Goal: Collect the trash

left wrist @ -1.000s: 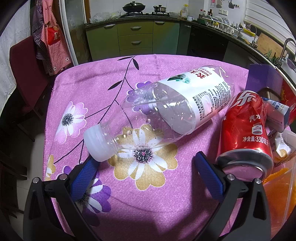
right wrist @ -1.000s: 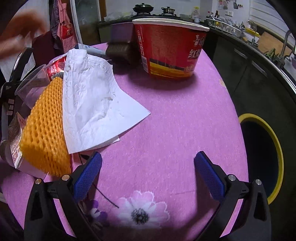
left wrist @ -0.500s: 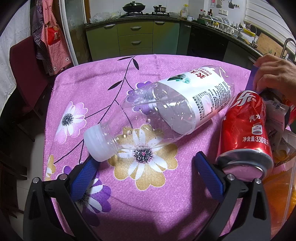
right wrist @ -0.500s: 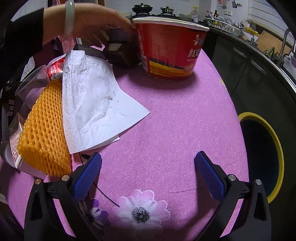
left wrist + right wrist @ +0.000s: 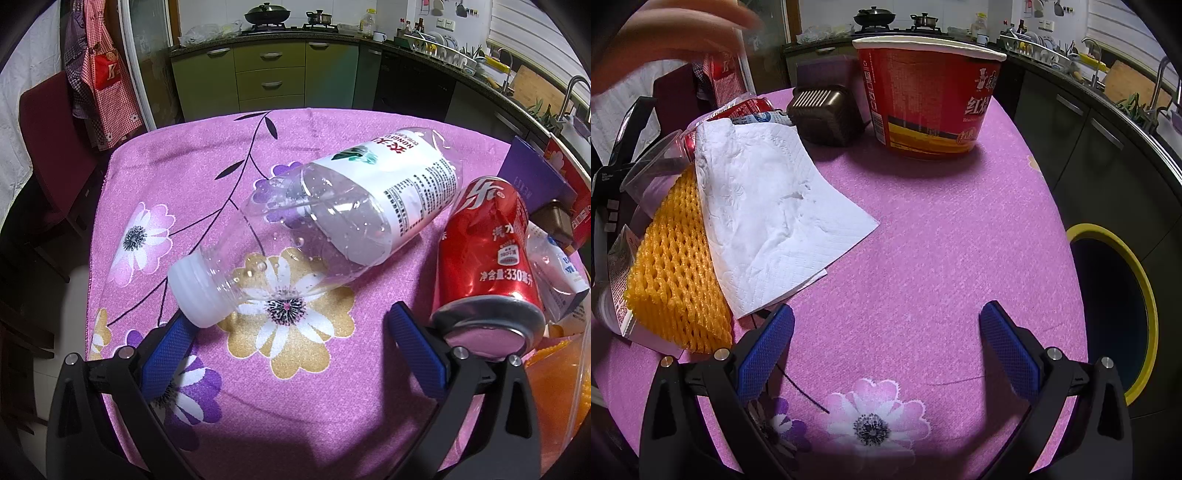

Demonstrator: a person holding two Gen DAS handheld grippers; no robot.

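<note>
The left gripper (image 5: 286,332) hovers low over the purple flowered tablecloth (image 5: 184,177), jaws spread wide and empty; the white cap of a clear plastic bottle lying on its side (image 5: 332,218) sits just beside its left finger. A red drink can (image 5: 487,266) lies next to the right finger. The right gripper (image 5: 882,336) is likewise parted, holding nothing, near a white paper napkin (image 5: 768,221) draped over orange foam netting (image 5: 672,273). Beyond stands a red instant-noodle bowl (image 5: 923,99). A blurred hand (image 5: 665,40), cut off at the frame's edge, has lifted away since half a second ago.
</note>
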